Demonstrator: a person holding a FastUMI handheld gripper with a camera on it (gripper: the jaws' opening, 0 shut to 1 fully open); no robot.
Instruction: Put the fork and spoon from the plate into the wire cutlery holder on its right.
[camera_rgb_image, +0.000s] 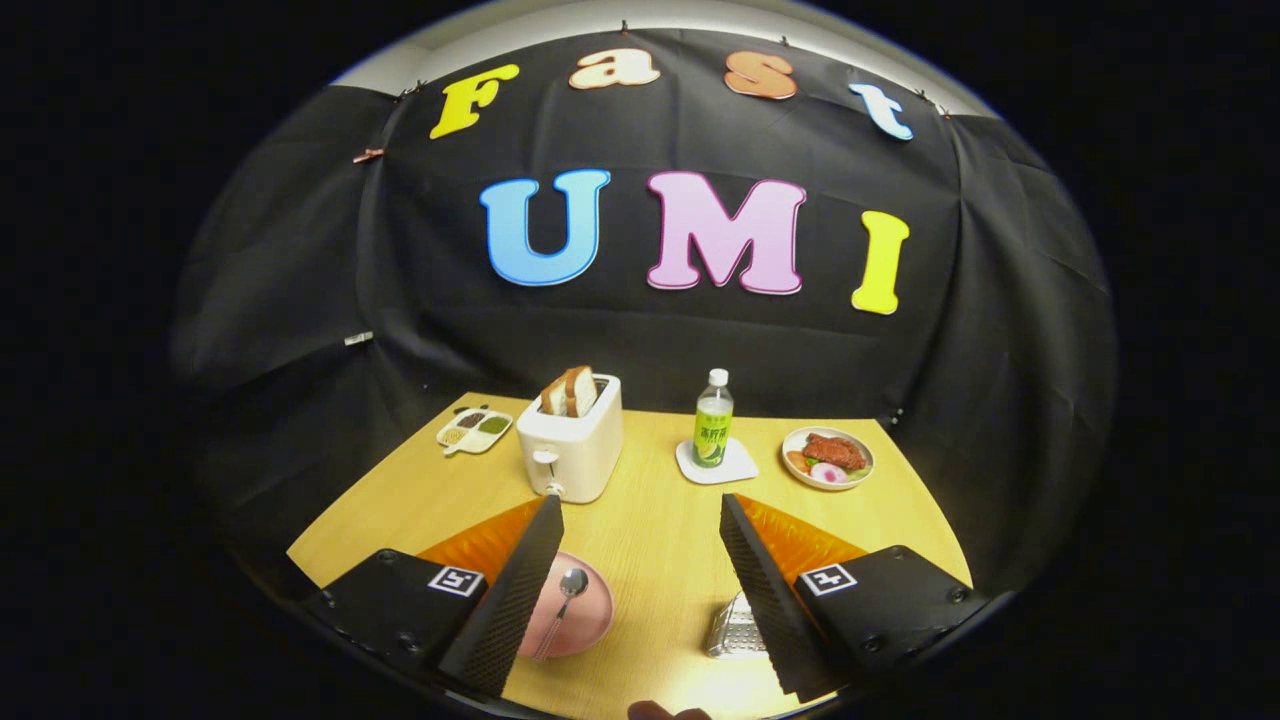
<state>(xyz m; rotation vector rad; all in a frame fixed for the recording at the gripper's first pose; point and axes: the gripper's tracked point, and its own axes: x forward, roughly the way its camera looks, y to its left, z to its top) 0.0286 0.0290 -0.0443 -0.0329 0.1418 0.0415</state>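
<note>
Gripper: its two fingers stood wide apart above the table, holding nothing, with bare tabletop between them.
Pink plate: lay near the front of the wooden table, partly behind the left finger; a spoon rested in it, bowl pointing away.
Fork: could not be made out; the covered part of the plate was hidden by the left finger.
Wire cutlery holder: a metal mesh piece sat right of the plate, mostly hidden by the right finger; its contents could not be told.
Toaster: white, beyond the left finger, with bread slices standing in its slot.
Divided dish: left of the toaster, holding small portions in separate sections.
Bottle: upright on a white coaster, beyond the fingers.
Bowl: at the far right, holding food that was hard to identify.
Open room: clear tabletop ran between plate and holder and onward to the toaster and coaster.
Edges: the table's near edge was cut off; a fingertip-like shape showed there.
</note>
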